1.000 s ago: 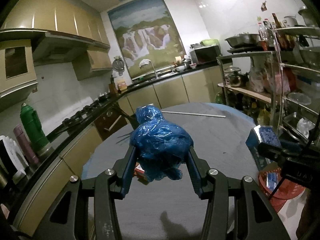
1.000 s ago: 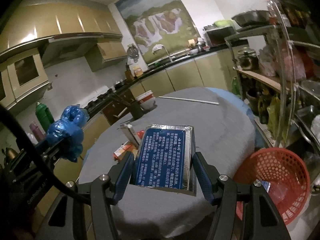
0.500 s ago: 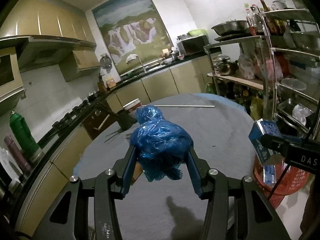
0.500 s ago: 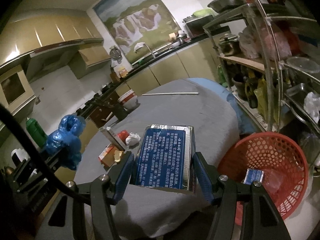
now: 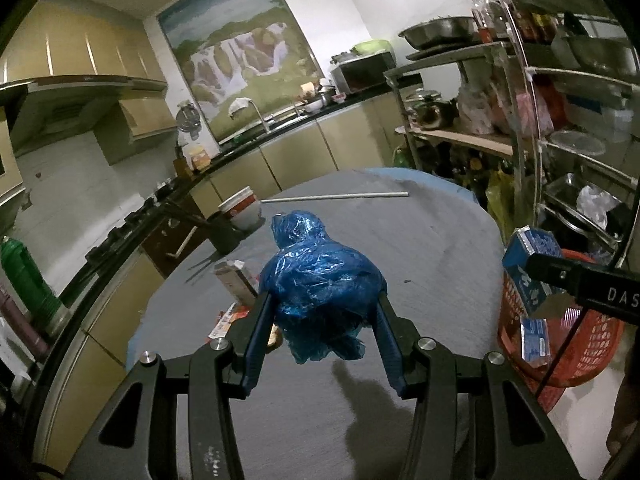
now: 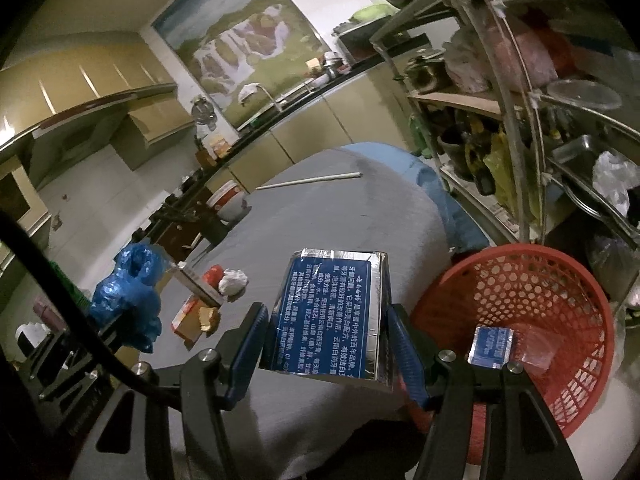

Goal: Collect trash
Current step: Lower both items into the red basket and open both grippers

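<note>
A: Left wrist view, item one: crumpled blue plastic bag bundle (image 5: 324, 280), clamped between the two blue pads of the left tongs (image 5: 323, 314). Handling?

B: Soft, light, crackly film, by the look of it. It bulges above the pads and a loose tail hangs below, so the hold sits on the thick middle of the bundle, which seems the right place; a pinch on the tail alone would likely slip. It is carried clear above the round grey-covered bench (image 5: 420, 248).

A: Right wrist view, item two: flat blue-and-silver foil-faced carton with white print (image 6: 332, 312).

B: Stiff card, light, probably empty; the shiny faces look slippery. The right tongs (image 6: 328, 344) are closed on its two long side edges, printed face up, far end jutting forward past the tips. Squeezed harder, the walls might buckle.

A: Destination?

B: Red perforated plastic basket (image 6: 520, 300) on the floor just beside the bench, to the right of the carton. A smaller blue carton (image 6: 491, 347) already lies inside.

A: Remaining stock on the bench?

B: Small cartons, a white paper wad (image 6: 232, 282) and red scraps, left of the right tongs, untouched.
</note>
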Motion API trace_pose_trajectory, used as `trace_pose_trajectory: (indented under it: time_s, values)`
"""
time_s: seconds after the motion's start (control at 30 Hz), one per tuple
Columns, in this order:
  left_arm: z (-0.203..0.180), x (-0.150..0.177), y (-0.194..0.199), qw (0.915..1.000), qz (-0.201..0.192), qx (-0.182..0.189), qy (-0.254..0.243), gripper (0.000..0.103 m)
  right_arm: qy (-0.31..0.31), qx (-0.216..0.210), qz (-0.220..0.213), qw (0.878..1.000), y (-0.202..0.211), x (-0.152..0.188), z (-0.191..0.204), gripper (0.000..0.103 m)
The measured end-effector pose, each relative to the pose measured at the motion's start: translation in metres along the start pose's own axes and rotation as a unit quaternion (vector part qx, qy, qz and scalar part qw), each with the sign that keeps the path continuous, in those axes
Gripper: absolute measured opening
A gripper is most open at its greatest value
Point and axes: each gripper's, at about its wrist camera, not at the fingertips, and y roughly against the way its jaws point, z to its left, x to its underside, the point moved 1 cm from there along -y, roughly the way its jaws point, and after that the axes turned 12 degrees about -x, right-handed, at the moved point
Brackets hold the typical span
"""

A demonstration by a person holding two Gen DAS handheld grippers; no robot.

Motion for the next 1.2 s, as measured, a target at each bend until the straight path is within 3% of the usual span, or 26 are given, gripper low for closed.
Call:
trace_pose_trajectory:
  time_s: [0.27,0.43,0.6,0.7,0.87,1.07,1.2]
  values:
    - [-0.028,-0.007,-0.017,0.9994,0.017,0.019,-0.022,0.051,-0.031,0.015,-0.001,0.999,-0.002,-0.005,-0.035,0.064]
    - [-0.056,-0.020,-0.024,0.9961,0.028,0.077,-0.031,0.051,-0.063,0.026,-0.004,0.998,0.007,-0.009,-0.071,0.064]
    - [-0.097,-0.034,-0.024,0.9834,0.040,0.172,-0.042,0.052,-0.119,0.021,-0.016,0.993,0.030,-0.012,-0.120,0.064]
    - [-0.128,-0.040,-0.024,0.9701,0.052,0.231,-0.055,0.053,-0.142,0.021,-0.024,0.989,0.041,-0.013,-0.141,0.065]
    - [-0.171,-0.042,-0.021,0.9499,0.070,0.293,-0.084,0.055,-0.176,0.013,-0.025,0.984,0.054,-0.011,-0.168,0.067]
    - [-0.181,-0.034,-0.027,0.9414,0.092,0.312,-0.089,0.063,-0.206,-0.010,-0.028,0.978,0.060,-0.008,-0.185,0.071]
    - [-0.163,-0.030,-0.035,0.9454,0.098,0.303,-0.070,0.063,-0.200,-0.004,-0.041,0.979,0.062,-0.011,-0.184,0.072]
